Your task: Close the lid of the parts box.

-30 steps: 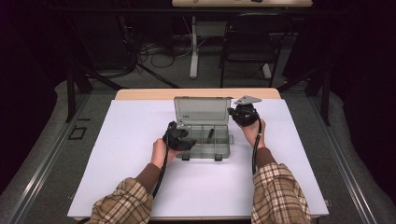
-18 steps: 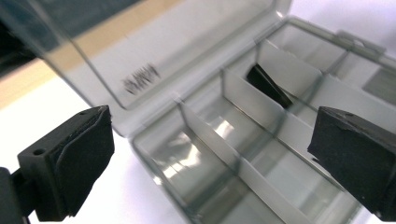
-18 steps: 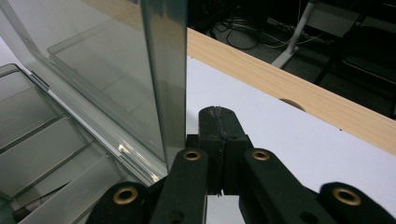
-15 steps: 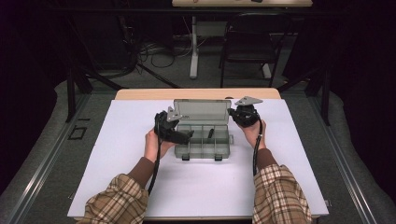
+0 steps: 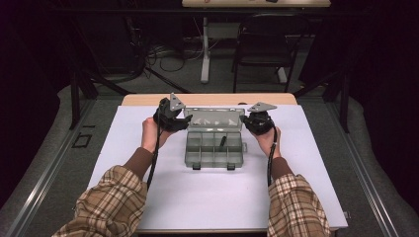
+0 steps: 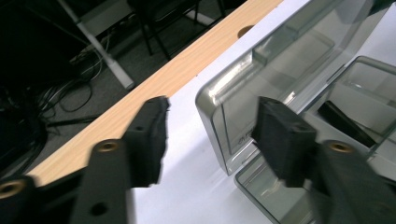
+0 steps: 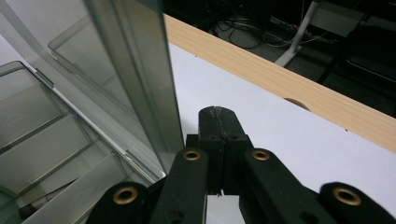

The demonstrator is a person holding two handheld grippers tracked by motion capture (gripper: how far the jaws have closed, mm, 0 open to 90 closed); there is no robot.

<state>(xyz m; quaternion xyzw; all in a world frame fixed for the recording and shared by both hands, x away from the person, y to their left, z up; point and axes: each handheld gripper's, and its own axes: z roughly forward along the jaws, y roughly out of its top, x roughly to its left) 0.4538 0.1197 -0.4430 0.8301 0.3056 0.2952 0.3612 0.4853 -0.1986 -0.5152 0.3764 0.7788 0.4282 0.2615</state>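
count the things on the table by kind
clear box: 1
black item in the box: 1
grippers, left and right: 2
total: 4

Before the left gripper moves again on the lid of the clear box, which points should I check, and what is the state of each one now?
1. Lid raised near upright behind the compartment tray: ok.
2. Left gripper straddles the lid's corner, which sits between the jaws; they have just been closing: ok.
3. Left pads press the lid: not ok, gaps show on both sides.
4. Right gripper shut, holding nothing, beside the lid's other edge: ok.
5. Right gripper touches and steadies the box: cannot tell.
6. Small dark item lies inside one compartment: ok.
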